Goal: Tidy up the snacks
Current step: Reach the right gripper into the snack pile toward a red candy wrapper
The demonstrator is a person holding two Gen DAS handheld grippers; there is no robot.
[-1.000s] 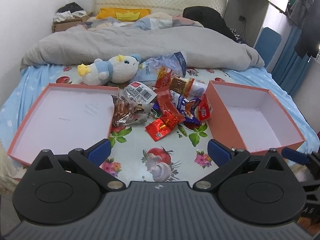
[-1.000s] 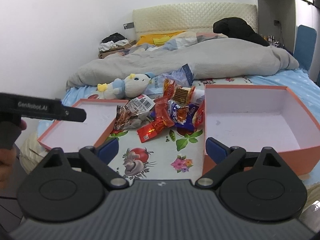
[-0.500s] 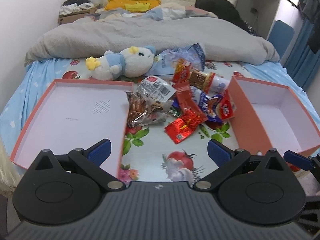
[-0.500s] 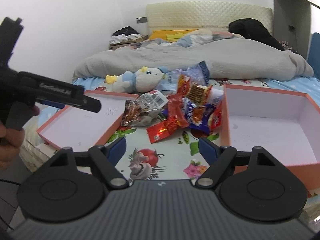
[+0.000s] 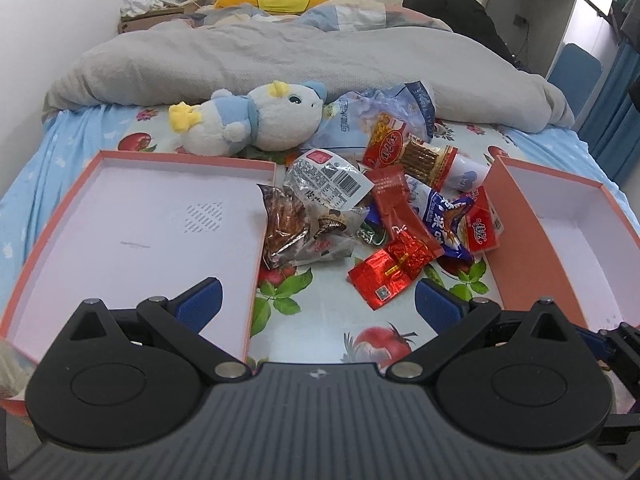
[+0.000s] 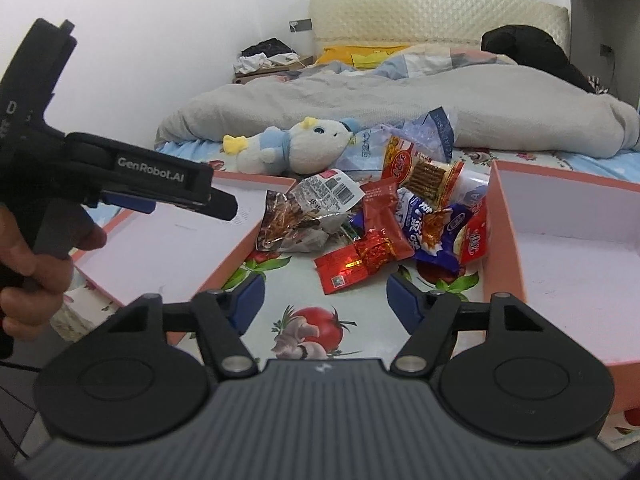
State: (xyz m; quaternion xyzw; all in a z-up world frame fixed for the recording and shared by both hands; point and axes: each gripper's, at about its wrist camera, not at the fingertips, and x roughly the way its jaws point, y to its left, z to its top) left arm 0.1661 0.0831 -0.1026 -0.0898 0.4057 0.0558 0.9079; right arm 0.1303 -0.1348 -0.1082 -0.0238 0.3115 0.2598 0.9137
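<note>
A pile of snack packets (image 5: 384, 216) lies on the bed's flowered cloth between two orange boxes with white insides. The shallow lid (image 5: 132, 232) is on the left, the deeper box (image 5: 568, 232) on the right. A shiny red packet (image 5: 390, 270) lies nearest to me. My left gripper (image 5: 318, 306) is open and empty, just short of the pile. My right gripper (image 6: 326, 300) is open and empty too, in front of the red packet (image 6: 352, 264). The left gripper (image 6: 168, 200) shows from the side in the right wrist view, over the lid (image 6: 176, 248).
A white and blue plush toy (image 5: 256, 120) lies behind the pile, next to a pale blue bag (image 5: 380, 116). A grey duvet (image 5: 304, 60) covers the far half of the bed. A blue chair (image 5: 572, 76) stands at the right.
Both grippers have moved forward toward the snack pile, which now looks larger. The right gripper's fingers stand a little closer together than a second ago. Nothing has been picked up.
</note>
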